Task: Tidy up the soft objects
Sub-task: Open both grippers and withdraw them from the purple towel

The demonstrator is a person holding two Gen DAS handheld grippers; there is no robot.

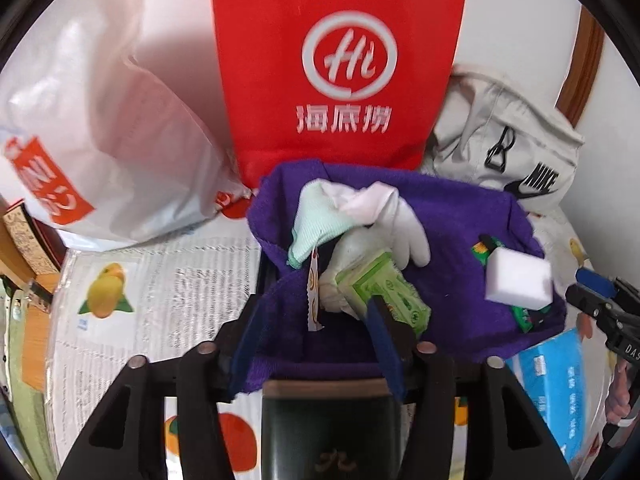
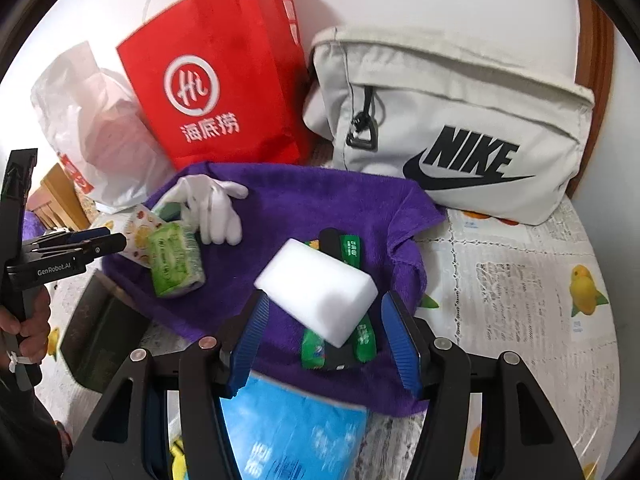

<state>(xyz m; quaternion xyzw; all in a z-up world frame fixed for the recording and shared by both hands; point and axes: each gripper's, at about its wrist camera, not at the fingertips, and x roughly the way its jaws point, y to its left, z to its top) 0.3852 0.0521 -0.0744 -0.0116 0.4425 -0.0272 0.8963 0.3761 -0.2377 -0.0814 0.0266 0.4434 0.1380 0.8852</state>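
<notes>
"Hi" in a ring and "海底捞" are printed on the red bag [image 2: 212, 96]. "NIKE" is printed on the grey bag [image 2: 460, 128]. "GenRobot.AI" is marked on the left gripper [image 2: 100, 244].

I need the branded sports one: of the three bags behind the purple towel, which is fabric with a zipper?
The grey Nike bag on the right; the other two are a red paper bag and a white plastic bag.

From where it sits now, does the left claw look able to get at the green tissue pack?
Probably yes. The left claw is open right at the tissue pack on the purple towel, with nothing between them; only the white glove lies against the pack's far side.
</notes>
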